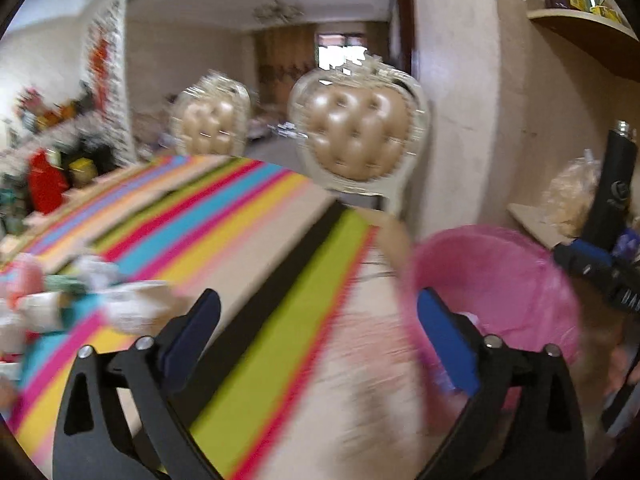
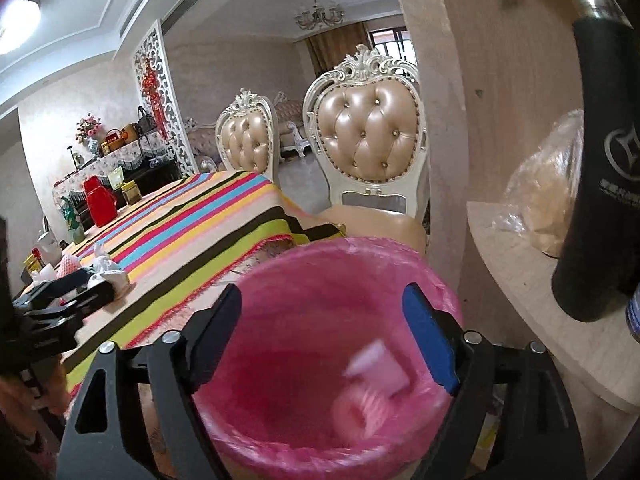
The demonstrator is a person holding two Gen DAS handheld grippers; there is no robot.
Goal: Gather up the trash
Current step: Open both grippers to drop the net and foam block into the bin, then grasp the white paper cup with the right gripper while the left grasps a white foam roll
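Note:
A bin lined with a pink bag (image 2: 320, 280) stands beside the striped table (image 2: 192, 232). My right gripper (image 2: 322, 294) hangs open over the bin's mouth with nothing between its fingers. Blurred white and pale pink pieces (image 2: 376, 380) show inside the bin below it. My left gripper (image 1: 320, 300) is open and empty over the table's near edge, with the pink bin (image 1: 500, 280) to its right. A pile of crumpled white and pink trash (image 1: 80, 300) lies on the table to its left, and shows as the trash pile (image 2: 104, 270) in the right wrist view.
Two tufted beige chairs (image 2: 368, 140) stand at the table's far side. A wall shelf (image 2: 520, 264) on the right holds a black bottle (image 2: 604, 160) and a plastic bag (image 2: 548, 184). A red jug (image 2: 98, 200) sits on the table's far left.

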